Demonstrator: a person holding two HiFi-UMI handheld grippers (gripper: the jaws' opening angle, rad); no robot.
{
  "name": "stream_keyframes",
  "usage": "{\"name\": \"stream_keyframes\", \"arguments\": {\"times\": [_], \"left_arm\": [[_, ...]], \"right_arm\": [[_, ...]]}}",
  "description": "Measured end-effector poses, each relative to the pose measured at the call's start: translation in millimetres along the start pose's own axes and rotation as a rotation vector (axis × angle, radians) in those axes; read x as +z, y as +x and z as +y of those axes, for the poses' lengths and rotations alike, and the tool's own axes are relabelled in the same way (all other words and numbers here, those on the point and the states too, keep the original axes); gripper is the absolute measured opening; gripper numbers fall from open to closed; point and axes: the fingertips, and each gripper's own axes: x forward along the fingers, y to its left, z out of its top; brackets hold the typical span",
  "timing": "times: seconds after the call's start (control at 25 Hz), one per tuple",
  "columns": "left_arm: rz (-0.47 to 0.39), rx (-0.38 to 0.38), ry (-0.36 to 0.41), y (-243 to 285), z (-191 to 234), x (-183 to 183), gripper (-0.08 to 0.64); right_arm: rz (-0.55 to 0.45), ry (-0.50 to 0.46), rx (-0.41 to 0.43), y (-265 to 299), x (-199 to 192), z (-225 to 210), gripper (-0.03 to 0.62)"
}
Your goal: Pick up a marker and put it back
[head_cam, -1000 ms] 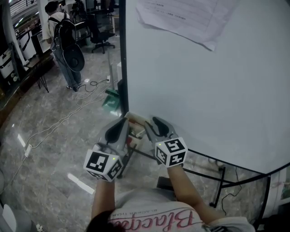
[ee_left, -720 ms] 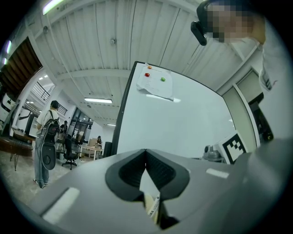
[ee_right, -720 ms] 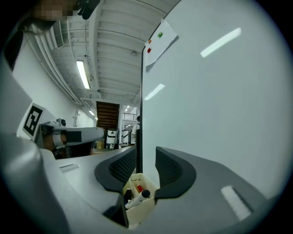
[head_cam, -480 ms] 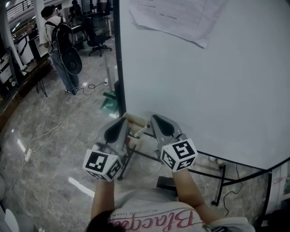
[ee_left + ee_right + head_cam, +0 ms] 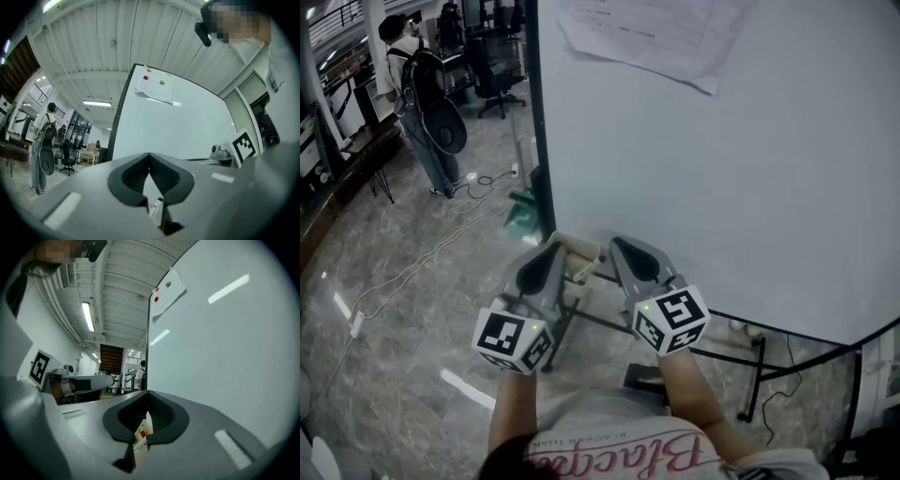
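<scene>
A whiteboard (image 5: 722, 178) stands in front of me with a small pale tray (image 5: 577, 247) at its lower left corner. My left gripper (image 5: 554, 247) and right gripper (image 5: 618, 245) point at that tray from either side, both shut with nothing between the pads. In the left gripper view the jaw tips meet (image 5: 149, 156), and a white marker with a dark cap (image 5: 156, 207) shows beyond them through the lower gap. The right gripper view shows closed tips (image 5: 148, 393) and a white thing with a red patch (image 5: 142, 429) lying behind them.
A paper sheet (image 5: 647, 37) hangs on the board's top. The board's black stand legs (image 5: 752, 375) run along the marble floor at right. Cables (image 5: 412, 262) trail across the floor at left. A person with a backpack (image 5: 427, 94) stands far off, near office chairs (image 5: 497, 66).
The right gripper has shifted a little to the right and its cube has turned. The left gripper has barely moved. The view has drifted slightly, so the board sits further left in the picture.
</scene>
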Motion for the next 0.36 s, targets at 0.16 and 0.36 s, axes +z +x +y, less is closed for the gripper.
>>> {"name": "stream_keyframes", "arguments": {"times": [0.16, 0.36], "left_arm": [[0.0, 0.004, -0.002, -1.2, -0.2, -0.3, 0.0], [-0.001, 0.006, -0.001, -3.3, -0.7, -0.7, 0.0]], "right_arm": [[0.003, 0.001, 0.001, -1.0, 0.4, -0.9, 0.002], [0.002, -0.008, 0.005, -4.0, 1.7, -0.1, 0.002]]}}
